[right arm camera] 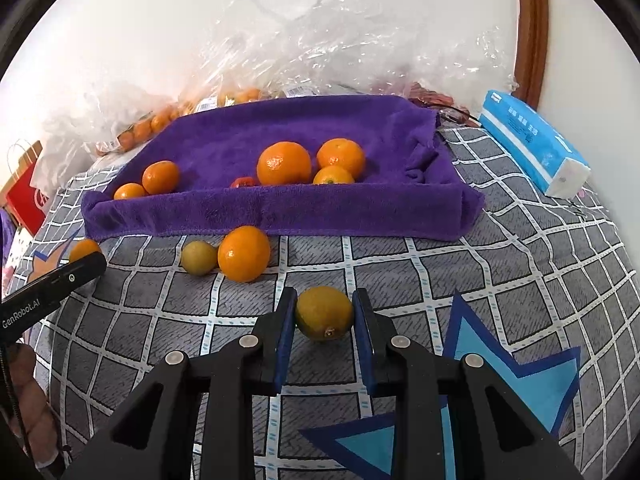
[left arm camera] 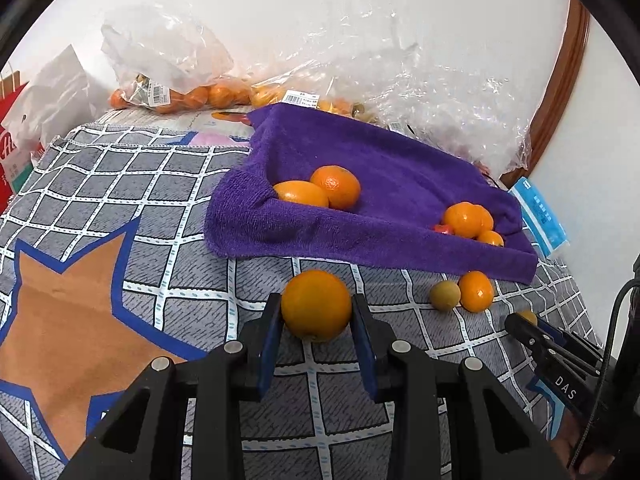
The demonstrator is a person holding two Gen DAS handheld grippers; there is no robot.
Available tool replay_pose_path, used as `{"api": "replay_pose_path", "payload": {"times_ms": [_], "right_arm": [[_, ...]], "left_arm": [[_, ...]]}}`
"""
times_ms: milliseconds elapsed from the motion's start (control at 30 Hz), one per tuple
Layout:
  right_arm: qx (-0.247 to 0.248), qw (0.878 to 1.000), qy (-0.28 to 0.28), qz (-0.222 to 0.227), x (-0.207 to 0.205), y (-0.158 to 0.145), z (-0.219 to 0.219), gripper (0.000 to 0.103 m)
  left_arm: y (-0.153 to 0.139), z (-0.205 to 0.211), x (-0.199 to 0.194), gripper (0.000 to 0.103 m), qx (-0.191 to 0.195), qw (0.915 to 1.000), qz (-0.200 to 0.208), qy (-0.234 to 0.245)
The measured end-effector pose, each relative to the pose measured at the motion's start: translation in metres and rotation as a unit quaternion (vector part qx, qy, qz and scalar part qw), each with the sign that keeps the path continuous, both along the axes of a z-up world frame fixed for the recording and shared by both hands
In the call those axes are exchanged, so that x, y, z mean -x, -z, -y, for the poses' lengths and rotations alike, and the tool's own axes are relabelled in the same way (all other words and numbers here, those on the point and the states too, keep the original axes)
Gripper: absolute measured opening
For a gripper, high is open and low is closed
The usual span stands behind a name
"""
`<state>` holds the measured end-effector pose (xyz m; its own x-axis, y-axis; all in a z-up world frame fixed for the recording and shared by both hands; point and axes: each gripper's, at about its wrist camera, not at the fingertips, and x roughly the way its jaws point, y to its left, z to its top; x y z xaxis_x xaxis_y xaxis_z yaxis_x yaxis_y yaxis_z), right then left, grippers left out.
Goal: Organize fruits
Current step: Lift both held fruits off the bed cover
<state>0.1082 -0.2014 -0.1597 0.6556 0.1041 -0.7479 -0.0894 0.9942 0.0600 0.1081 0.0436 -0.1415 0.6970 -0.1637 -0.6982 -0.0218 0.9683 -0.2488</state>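
Fruit sits clamped in both tools: the left gripper pinches an orange, the right gripper a yellow-green citrus, both on the checked cloth just before the purple towel's front edge.

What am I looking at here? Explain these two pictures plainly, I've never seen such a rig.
No robot: a person holds a two-finger clamp in each hand, each with a camera looking along its jaws. One picture is from the left gripper, the other from the right gripper.

The left one is closed on an orange; the right one on a smaller yellow fruit. Each gripper also shows at the edge of the other's picture.

On the checked cloth lies a purple towel holding several oranges. In front of it sit a loose orange and a greenish fruit. Behind are plastic bags of fruit.
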Motion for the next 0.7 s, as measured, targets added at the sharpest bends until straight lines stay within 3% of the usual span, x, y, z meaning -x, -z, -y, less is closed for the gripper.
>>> {"api": "replay_pose_path", "payload": {"times_ms": [500,633,700], "right_arm": [[-0.004,1.0,0.009,0.02,0.005,-0.004,0.003,0.028],[-0.013,1.0,0.014,0.012,0.005,-0.005,0.008,0.028],[-0.011,1.0,0.016,0.009,0.005,-0.009,0.009,0.028]], "left_arm": [[-0.007,0.001,0.006,0.032,-0.012,0.9996,0.023,-0.008],[-0.009,-0.002,0.006,0.032,0.012,0.9998,0.017,0.006],[-0.01,-0.002,0.007,0.032,0.005,0.9999,0.016,0.003]]}}
